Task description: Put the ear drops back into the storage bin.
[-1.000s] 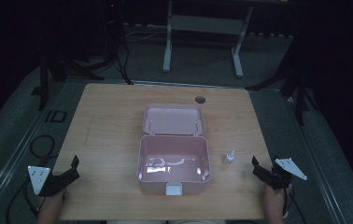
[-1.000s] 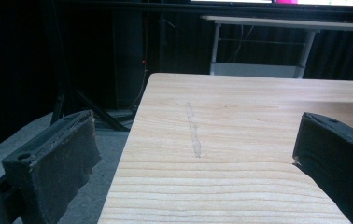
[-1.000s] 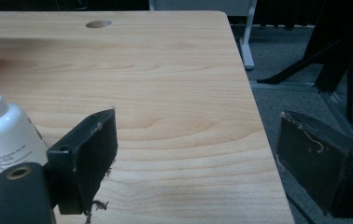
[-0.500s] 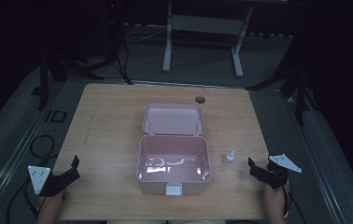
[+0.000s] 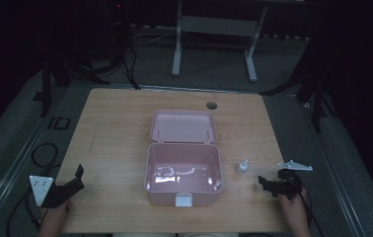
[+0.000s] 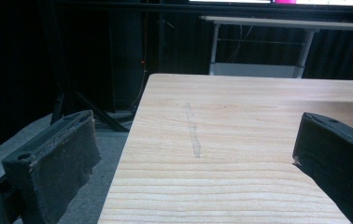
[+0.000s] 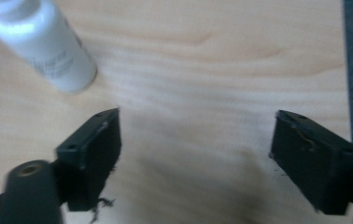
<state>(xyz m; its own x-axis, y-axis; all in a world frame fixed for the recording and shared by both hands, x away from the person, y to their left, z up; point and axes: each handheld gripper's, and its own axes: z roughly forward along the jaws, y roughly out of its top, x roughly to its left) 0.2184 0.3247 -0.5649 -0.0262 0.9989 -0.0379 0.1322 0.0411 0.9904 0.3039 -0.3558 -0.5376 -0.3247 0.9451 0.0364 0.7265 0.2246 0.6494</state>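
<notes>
An open pink box (image 5: 183, 177) stands in the middle of the wooden table (image 5: 115, 138), its lid (image 5: 183, 126) laid back behind it. A small white bottle (image 5: 242, 167) stands upright just right of the box; in the right gripper view the bottle (image 7: 44, 44) is at the upper left. My right gripper (image 5: 265, 183) is open, low over the table a little right of the bottle, nothing between its jaws. My left gripper (image 5: 78, 177) is open at the table's front left corner, its jaws wide apart over bare wood (image 6: 221, 140).
A round cable hole (image 5: 211, 105) sits near the table's far edge. Behind the table stands a metal frame (image 5: 214, 29) on the floor. Cables (image 5: 41, 153) lie on the floor at the left. A pale scratch (image 6: 193, 130) runs along the wood.
My right gripper has moved left toward the bottle and tilted down to the table. The left gripper has barely moved.
</notes>
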